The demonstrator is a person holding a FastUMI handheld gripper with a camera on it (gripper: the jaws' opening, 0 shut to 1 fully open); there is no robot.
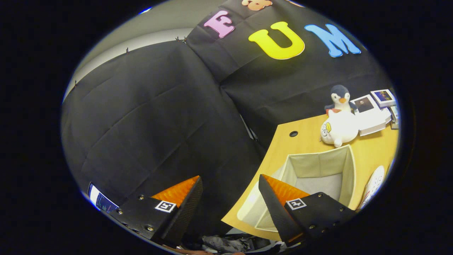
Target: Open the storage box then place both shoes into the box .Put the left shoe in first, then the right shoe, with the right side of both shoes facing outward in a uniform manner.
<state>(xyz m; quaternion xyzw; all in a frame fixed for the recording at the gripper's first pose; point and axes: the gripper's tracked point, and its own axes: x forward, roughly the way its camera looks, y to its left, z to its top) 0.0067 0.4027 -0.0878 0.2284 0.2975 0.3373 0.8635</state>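
Gripper [230,193] tilted, fingers spread wide apart with nothing between them; the gap looks onto the black cloth wall [148,117] and the edge of the light wooden table [304,140]. The left finger sits against the cloth backdrop, off the table; the right finger overlaps the near corner of the table and the lid. Open-topped beige fabric storage box [348,166] stands on the table just beyond the right finger, interior bare as far as can be seen. A pale flat lid [253,212] lies on the table beside the box, partly hidden behind the right finger. One white shoe with a dotted sole [375,184] lies on the table past the box, on its far side from the fingers; which shoe it is cannot be told. Beyond the box, near the back of the table, a white plush toy [339,129] and a dark-headed penguin plush [340,97] sit touching, next to a stack of white books with photo covers [373,118]. A small dark round hole [293,134] marks the tabletop near the plush toys.
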